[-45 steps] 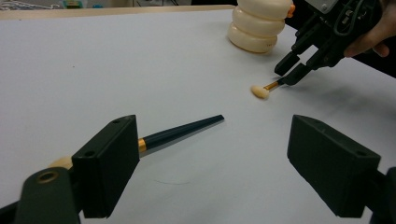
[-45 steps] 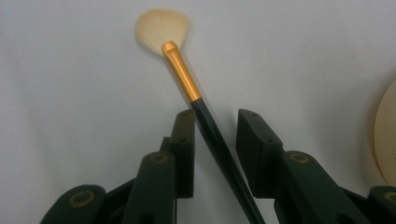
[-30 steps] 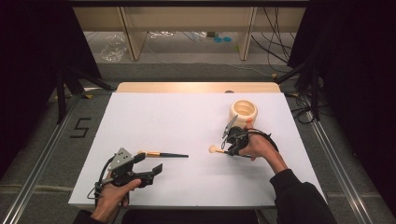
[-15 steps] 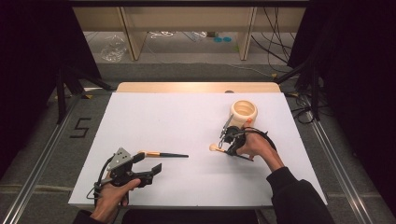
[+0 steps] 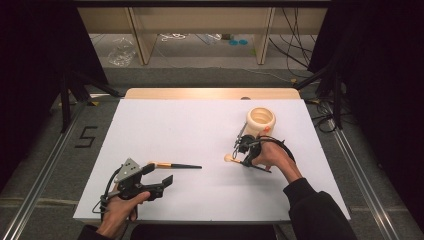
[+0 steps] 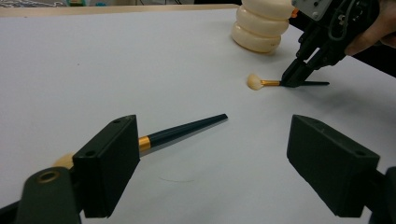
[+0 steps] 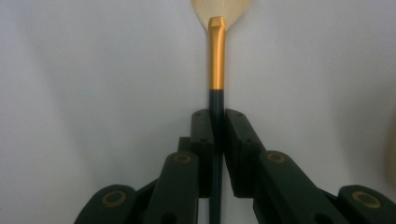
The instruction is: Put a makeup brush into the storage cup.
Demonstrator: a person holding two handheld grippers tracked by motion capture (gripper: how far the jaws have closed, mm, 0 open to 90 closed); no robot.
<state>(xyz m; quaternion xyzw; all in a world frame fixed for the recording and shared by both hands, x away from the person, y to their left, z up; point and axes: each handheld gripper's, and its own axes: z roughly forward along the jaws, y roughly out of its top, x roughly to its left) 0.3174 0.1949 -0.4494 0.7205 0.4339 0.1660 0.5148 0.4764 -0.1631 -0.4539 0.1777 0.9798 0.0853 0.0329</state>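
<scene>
- My right gripper is clamped on the dark handle of a makeup brush lying on the white table beside the ribbed cream holder.
- It looks light, thin and slippery; I'd grip mid-handle, sparing the soft bristles.
- My left gripper is spread wide beside a second brush.

On the counter two brushes lie well apart. The first brush lies toward the near left, its handle pointing right, just beyond the left tongs, which rest near the front edge with jaws apart. The second brush lies right of the middle, its handle clamped between the jaws of the right tongs, bristles pointing left. A cup stands upright just behind the right tongs, nearer the far edge. A hand is to the right of them.
</scene>
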